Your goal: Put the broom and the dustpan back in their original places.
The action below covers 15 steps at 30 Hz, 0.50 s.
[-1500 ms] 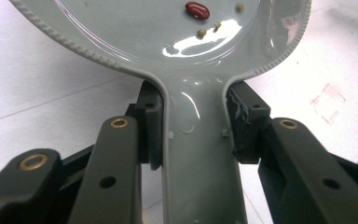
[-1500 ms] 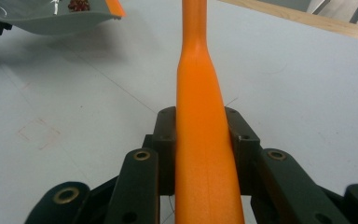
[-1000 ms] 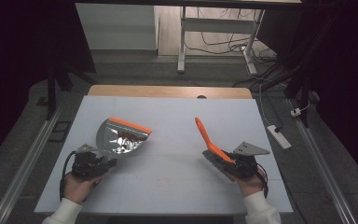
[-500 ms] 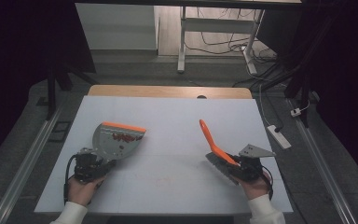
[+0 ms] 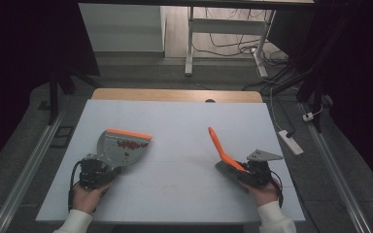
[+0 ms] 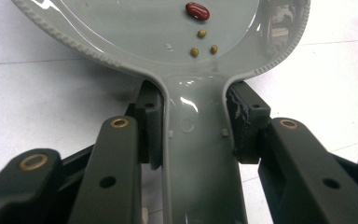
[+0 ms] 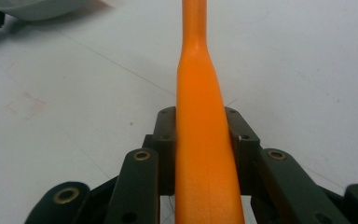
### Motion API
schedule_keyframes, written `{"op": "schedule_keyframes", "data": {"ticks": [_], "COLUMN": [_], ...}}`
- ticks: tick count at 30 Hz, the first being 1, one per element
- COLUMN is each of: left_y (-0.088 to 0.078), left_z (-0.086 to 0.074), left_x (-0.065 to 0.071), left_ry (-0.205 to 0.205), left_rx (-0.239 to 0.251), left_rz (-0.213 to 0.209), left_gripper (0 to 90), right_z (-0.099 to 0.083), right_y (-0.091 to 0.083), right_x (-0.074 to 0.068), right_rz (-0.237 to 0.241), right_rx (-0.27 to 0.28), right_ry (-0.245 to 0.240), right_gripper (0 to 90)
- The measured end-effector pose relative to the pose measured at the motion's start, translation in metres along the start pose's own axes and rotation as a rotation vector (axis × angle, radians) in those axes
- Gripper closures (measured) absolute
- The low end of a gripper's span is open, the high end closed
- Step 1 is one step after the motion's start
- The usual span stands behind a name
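Left tongs (image 5: pixel 93 171) clamp the dustpan (image 5: pixel 121 148) handle; right tongs (image 5: pixel 252 171) clamp the orange brush (image 5: pixel 219 145), right of the dustpan. Sweeping appears done, beans (image 6: pixel 197 11) collected; next, lift level.

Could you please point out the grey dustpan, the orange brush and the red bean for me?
grey dustpan (image 5: pixel 119 150): high view, middle of its flat pan.
orange brush (image 5: pixel 217 143): high view, on its raised handle.
red bean (image 6: pixel 197 10): left gripper view, middle of the bean lying in the pan.

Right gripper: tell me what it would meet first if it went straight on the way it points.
The right gripper, shut on the orange brush, points up-left across the white table. That line looks free to the far edge, though depth is hard to judge; the dustpan lies off to the left.
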<state>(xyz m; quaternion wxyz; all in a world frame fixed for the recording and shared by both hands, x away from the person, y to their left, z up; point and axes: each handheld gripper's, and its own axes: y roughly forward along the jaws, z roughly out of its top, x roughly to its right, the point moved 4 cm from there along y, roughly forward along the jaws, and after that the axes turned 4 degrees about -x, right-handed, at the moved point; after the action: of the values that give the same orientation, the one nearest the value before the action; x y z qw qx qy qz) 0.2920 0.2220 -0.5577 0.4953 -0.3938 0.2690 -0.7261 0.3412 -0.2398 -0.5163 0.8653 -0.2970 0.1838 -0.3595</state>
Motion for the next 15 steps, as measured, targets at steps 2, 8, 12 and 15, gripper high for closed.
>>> {"op": "schedule_keyframes", "data": {"ticks": [2,8,12,15], "left_y": [0.001,0.002,0.004,0.005], "left_z": [0.0,-0.001,-0.001,-0.001], "left_x": [0.0,0.001,0.001,0.001], "left_ry": [-0.001,0.005,0.006,0.008], "left_rx": [-0.002,-0.014,-0.02,-0.028], "left_rz": [-0.002,-0.004,-0.008,-0.008], "left_gripper": [61.5,61.4,61.4,61.3], "right_z": [0.0,-0.001,-0.002,-0.004], "right_y": [0.0,0.002,0.003,0.005], "right_x": [0.004,0.013,0.019,0.026], "right_rz": [0.003,-0.002,-0.021,-0.036], "right_rx": [0.003,0.007,0.004,-0.01], "right_ry": [0.014,0.022,0.038,0.055], "right_gripper": [69.8,69.5,67.6,64.2]}}
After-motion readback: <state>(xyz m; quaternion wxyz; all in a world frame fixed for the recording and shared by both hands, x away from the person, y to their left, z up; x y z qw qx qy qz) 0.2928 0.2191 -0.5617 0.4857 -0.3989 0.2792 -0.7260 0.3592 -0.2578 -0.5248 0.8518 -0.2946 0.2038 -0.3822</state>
